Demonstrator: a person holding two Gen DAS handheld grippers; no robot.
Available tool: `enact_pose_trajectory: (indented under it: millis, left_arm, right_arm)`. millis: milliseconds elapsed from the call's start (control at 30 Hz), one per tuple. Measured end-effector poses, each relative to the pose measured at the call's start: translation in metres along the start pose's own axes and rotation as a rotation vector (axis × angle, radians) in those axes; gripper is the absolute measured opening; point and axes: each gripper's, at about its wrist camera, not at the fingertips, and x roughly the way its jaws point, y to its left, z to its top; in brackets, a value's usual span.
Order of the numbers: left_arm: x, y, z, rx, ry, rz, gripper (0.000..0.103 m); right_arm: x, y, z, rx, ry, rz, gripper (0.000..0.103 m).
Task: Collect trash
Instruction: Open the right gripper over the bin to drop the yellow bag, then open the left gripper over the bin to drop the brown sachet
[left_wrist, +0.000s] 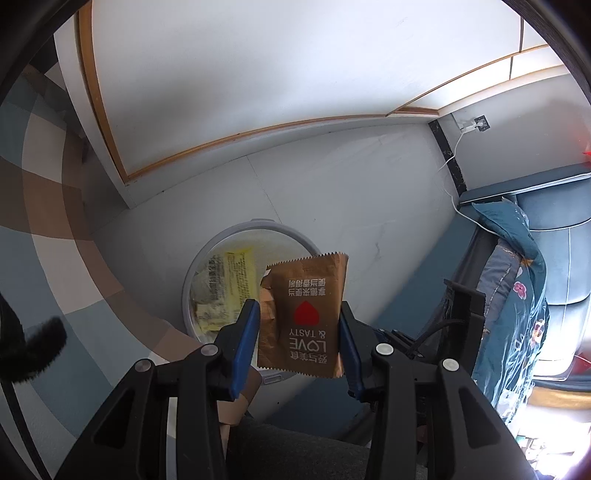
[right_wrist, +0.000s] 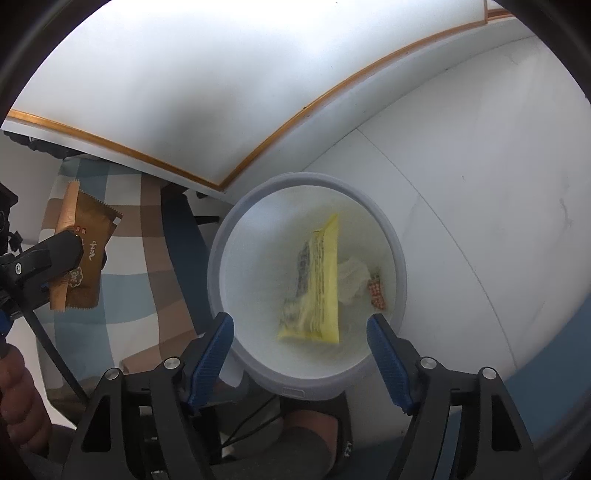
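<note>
Left claw pinches a brown packet; right claw spread above the bin holding a yellow wrapper.

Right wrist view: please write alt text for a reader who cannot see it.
The open right gripper hangs empty over a white bin holding a yellow wrapper, white crumpled paper and a small red packet. At left, the left gripper holds a brown snack packet.

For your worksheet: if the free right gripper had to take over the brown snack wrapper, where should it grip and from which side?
Probably the free serrated top edge of the brown snack wrapper, coming from above. The left gripper already pinches its lower half across the width, so only the upper part stands clear. It is thin and flat, so the right gripper, now open over the bin, should close on its faces.
</note>
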Motion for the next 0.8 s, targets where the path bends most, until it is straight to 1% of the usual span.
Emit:
enact_pose_trajectory:
  millis: [133,233,333,467,500,567,600,700,767,800]
  left_arm:
    - [0.008,0.001,0.0,-0.013,0.023,0.006,0.036]
    - [0.011,-0.002,0.001,-0.018,0.037,0.004,0.036]
    - [0.017,-0.006,0.001,-0.009,0.06,0.007,0.036]
    - [0.024,-0.012,0.0,0.017,0.08,0.03,0.037]
    - [0.024,-0.013,0.0,0.026,0.076,0.037,0.037]
    - [0.026,-0.015,0.001,0.037,0.076,0.062,0.041]
    - [0.028,-0.016,0.002,0.034,0.08,0.072,0.041]
    - [0.029,-0.015,0.004,0.026,0.068,0.079,0.042]
    - [0.027,-0.011,0.003,0.022,0.066,0.092,0.044]
    - [0.027,-0.011,0.003,0.02,0.066,0.086,0.045]
  right_arm:
    - [-0.002,-0.001,-0.002,0.002,-0.014,-0.009,0.075]
    - [-0.011,-0.006,-0.004,0.011,-0.037,-0.017,0.077]
    - [-0.021,-0.01,-0.004,0.024,-0.062,-0.018,0.077]
    - [-0.035,-0.012,-0.006,0.034,-0.102,-0.013,0.079]
    - [-0.038,-0.012,-0.006,0.034,-0.11,-0.012,0.079]
    - [-0.042,-0.011,-0.007,0.036,-0.125,-0.011,0.08]
    - [-0.044,-0.011,-0.006,0.038,-0.131,-0.009,0.081]
    - [-0.045,-0.012,-0.006,0.043,-0.143,-0.008,0.083]
    - [-0.043,-0.014,-0.006,0.051,-0.134,-0.012,0.083]
    - [-0.043,-0.014,-0.006,0.054,-0.131,-0.009,0.083]
